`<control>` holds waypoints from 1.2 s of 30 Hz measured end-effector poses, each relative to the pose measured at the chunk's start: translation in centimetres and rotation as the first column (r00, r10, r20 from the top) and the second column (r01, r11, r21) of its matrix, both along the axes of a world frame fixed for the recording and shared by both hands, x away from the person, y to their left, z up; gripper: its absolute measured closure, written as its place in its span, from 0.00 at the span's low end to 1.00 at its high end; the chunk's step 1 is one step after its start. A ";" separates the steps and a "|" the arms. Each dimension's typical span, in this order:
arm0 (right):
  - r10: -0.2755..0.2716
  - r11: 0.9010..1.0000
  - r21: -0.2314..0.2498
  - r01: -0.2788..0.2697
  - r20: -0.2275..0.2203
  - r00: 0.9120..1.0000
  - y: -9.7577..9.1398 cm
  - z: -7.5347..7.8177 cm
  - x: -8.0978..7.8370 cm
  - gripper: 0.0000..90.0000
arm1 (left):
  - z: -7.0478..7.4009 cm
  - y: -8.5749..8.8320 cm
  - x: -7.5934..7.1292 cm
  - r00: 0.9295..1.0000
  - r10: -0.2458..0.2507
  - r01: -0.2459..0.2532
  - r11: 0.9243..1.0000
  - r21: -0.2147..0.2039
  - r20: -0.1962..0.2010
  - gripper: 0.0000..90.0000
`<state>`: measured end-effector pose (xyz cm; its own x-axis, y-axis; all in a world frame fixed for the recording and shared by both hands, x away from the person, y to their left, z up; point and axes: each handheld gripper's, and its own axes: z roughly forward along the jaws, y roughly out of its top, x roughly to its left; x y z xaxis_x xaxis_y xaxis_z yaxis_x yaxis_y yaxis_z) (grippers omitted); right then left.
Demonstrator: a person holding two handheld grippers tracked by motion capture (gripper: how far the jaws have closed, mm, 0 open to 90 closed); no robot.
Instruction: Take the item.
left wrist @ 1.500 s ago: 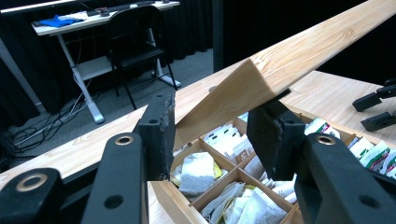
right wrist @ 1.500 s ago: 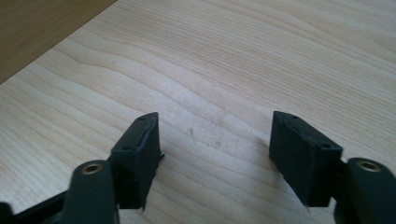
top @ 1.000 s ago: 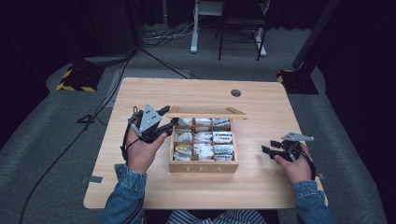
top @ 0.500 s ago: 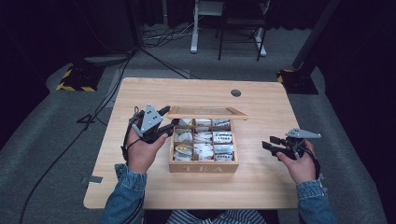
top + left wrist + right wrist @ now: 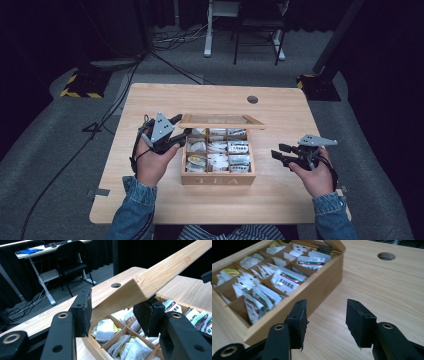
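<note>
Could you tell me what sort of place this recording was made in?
Probably a studio or lab set up for recording: black curtains all around, cables across the grey carpet, and a lone wooden table holding a tea box.

floor: grey carpet (image 5: 60, 165) | bg: dark, black curtains | furn: white desk (image 5: 220, 30), black chair (image 5: 71, 258) | cables (image 5: 175, 42) on floor

High view looks down from afar; both gripper views, close, share the tea box (image 5: 218, 172).

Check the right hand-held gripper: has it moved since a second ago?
Yes. The right hand-held gripper has shifted up the high view, staying right of the tea box.
</note>
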<state>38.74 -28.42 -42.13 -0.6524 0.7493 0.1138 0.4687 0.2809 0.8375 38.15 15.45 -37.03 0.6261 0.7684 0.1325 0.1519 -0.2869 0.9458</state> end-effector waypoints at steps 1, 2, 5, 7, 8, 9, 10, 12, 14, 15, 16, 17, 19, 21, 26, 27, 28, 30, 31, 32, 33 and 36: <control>0.006 1.000 0.000 -0.006 0.002 1.000 0.3 0.1 -0.1 0.57 | 0.0 0.0 0.0 1.000 0.000 0.000 1.000 0.000 0.000 0.56; 0.015 1.000 0.002 -0.015 0.005 1.000 0.6 0.3 -0.2 0.57 | 0.0 0.0 0.0 1.000 0.000 0.000 1.000 -0.002 0.000 0.56; 0.041 0.999 0.003 -0.041 0.012 0.999 1.4 0.7 -0.5 0.57 | 0.0 0.0 0.0 1.000 -0.001 0.001 1.000 -0.003 0.000 0.56; 0.057 0.998 0.005 -0.057 0.016 0.998 1.9 0.9 -0.6 0.57 | 0.0 0.0 0.1 1.000 -0.001 0.001 1.000 -0.001 0.002 0.56; 0.065 0.998 0.008 -0.065 0.018 0.998 2.1 1.0 -0.7 0.57 | 0.0 0.0 0.1 1.000 -0.001 0.001 1.000 -0.001 0.002 0.56; 0.073 0.997 0.013 -0.074 0.019 0.997 2.4 1.1 -0.8 0.57 | 0.1 0.0 0.1 1.000 -0.001 0.001 1.000 -0.001 0.002 0.56; 0.079 0.997 0.023 -0.079 0.018 0.997 2.7 1.2 -0.9 0.57 | 0.1 0.0 0.1 1.000 -0.001 0.001 1.000 0.000 0.002 0.56; 0.089 0.995 0.054 -0.090 0.012 0.996 3.3 1.3 -1.1 0.55 | 0.1 0.0 0.1 1.000 -0.001 0.001 1.000 0.000 0.002 0.56; 0.108 0.992 0.065 -0.108 0.005 0.994 3.8 1.3 -1.2 0.55 | 0.1 0.0 0.1 1.000 -0.001 0.001 1.000 0.000 0.001 0.56; 0.116 0.991 0.064 -0.116 0.005 0.993 4.1 1.3 -1.2 0.55 | 0.1 0.0 0.1 1.000 -0.001 0.001 1.000 0.000 0.001 0.56; 0.125 0.990 0.060 -0.125 0.004 0.992 4.4 1.4 -1.2 0.55 | 0.0 0.0 0.1 1.000 -0.001 0.001 1.000 0.000 0.001 0.56; 0.133 0.990 0.057 -0.132 0.003 0.991 4.7 1.4 -1.2 0.55 | 0.0 0.0 0.0 1.000 -0.002 0.002 1.000 0.001 0.000 0.56; 0.148 0.987 0.057 -0.148 0.003 0.989 5.2 1.4 -1.3 0.56 | 0.0 0.0 0.0 1.000 -0.002 0.002 1.000 -0.002 -0.003 0.56; 0.163 0.985 0.057 -0.162 0.000 0.987 5.7 1.3 -1.3 0.56 | 0.0 0.0 0.0 1.000 -0.003 0.003 1.000 -0.001 -0.003 0.56; 0.192 0.980 0.058 -0.191 -0.007 0.981 6.8 1.2 -1.5 0.57 | 0.0 0.0 0.0 1.000 -0.002 0.002 1.000 0.002 -0.004 0.56; 0.197 0.979 0.056 -0.196 -0.005 0.980 7.0 1.1 -1.5 0.57 | 0.0 0.0 0.0 1.000 -0.002 0.002 1.000 0.002 -0.004 0.56; 0.198 0.979 0.060 -0.197 -0.009 0.980 7.2 1.0 -1.6 0.57 | 0.0 0.0 0.0 1.000 -0.002 0.002 1.000 0.003 -0.005 0.56; 0.210 0.976 0.056 -0.209 -0.012 0.978 7.6 0.8 -1.6 0.58 | 0.1 -0.1 0.0 1.000 -0.002 0.002 1.000 0.002 -0.005 0.56; 0.215 0.975 0.053 -0.214 -0.013 0.977 7.8 0.7 -1.6 0.59 | 0.1 -0.1 0.0 1.000 -0.002 0.002 1.000 0.003 -0.005 0.56; 0.221 0.974 0.052 -0.220 -0.016 0.975 8.0 0.6 -1.6 0.59 | 0.1 -0.1 0.0 1.000 -0.002 0.002 1.000 0.003 -0.005 0.56; 0.226 0.973 0.056 -0.225 -0.021 0.974 8.2 0.4 -1.6 0.59 | 0.1 -0.1 0.0 1.000 -0.002 0.002 1.000 0.004 -0.004 0.56; 0.235 0.971 0.045 -0.233 -0.026 0.972 8.7 0.1 -1.6 0.60 | 0.1 0.0 0.0 1.000 -0.002 0.002 1.000 0.005 -0.004 0.56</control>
<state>37.16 -19.75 -42.07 -0.8048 0.5703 0.1643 0.4196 0.3509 0.8371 38.14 15.40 -36.97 0.6280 0.7666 0.1338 0.1551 -0.2919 0.9438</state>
